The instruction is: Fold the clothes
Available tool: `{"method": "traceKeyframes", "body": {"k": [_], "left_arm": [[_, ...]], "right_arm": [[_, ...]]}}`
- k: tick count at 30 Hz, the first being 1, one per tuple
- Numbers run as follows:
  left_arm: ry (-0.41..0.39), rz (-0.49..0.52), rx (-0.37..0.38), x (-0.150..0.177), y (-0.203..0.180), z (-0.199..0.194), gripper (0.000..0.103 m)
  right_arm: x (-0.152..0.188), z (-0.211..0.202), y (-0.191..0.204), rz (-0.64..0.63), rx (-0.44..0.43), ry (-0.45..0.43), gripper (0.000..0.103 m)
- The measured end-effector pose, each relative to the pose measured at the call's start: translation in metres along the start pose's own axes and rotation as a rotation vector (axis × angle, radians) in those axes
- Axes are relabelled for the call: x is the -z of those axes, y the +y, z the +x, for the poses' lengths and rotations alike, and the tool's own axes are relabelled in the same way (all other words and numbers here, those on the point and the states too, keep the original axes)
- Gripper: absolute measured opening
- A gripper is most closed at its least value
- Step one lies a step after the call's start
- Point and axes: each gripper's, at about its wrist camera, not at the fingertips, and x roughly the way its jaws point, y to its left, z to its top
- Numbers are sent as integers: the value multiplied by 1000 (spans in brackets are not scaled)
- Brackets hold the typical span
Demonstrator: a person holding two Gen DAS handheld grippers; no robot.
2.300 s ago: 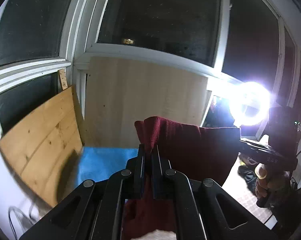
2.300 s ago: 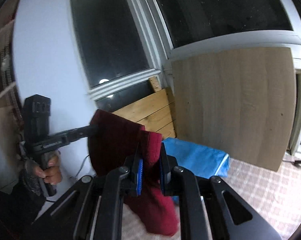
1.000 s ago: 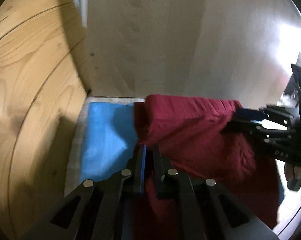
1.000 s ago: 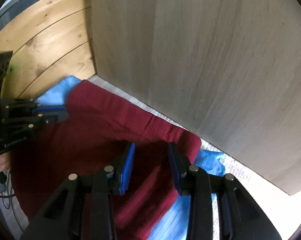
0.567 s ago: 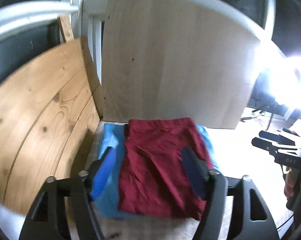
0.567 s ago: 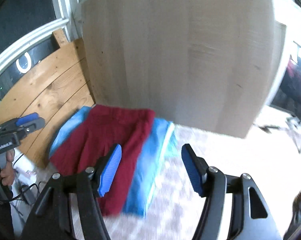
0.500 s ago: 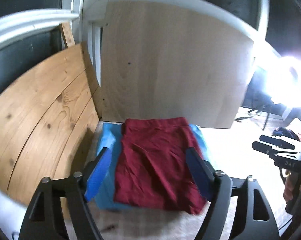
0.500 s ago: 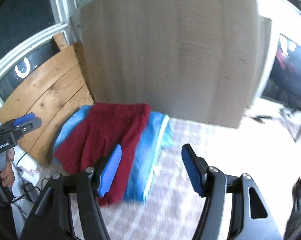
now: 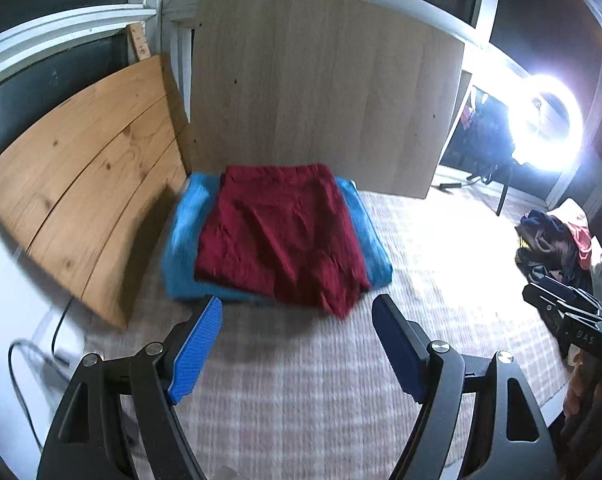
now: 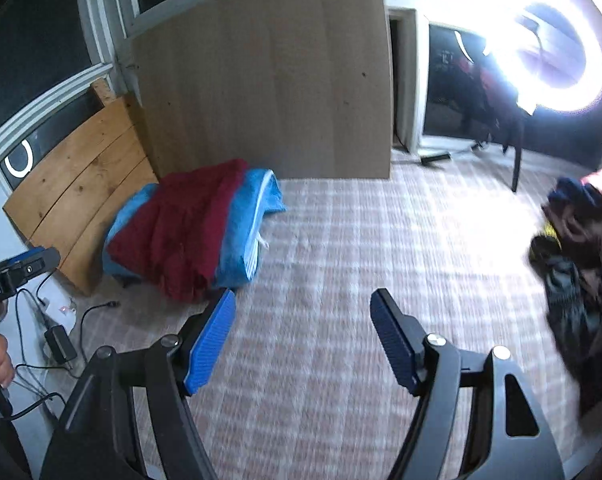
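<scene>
A folded dark red garment [image 9: 279, 236] lies on top of a folded bright blue garment [image 9: 183, 240], the pair sitting just above centre of the left wrist frame, against a pale upright wooden board [image 9: 321, 92] and beside a slanted pine plank panel [image 9: 85, 176]. The left gripper [image 9: 297, 344] hangs over the checked pale floor covering [image 9: 301, 392] with its jaws spread wide — nothing between them. The right gripper [image 10: 303, 334] is likewise wide apart and empty. A heap of dark mixed clothes [image 10: 581, 248] sits at the right edge, under a glaring ring light [image 10: 557, 52].
</scene>
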Motion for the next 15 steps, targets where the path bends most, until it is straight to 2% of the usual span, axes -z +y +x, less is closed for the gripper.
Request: {"method": "traceKeyframes", "body": {"k": [7,15], "left_arm": [[-10,-20,-60,33,-30,-35,76],[-45,-57,-108,72,-77,-83,76]], "right_arm": [[27,-41,-22,-25,2,-26,69],[57,-90,-65,-55,-13,-34,69]]}}
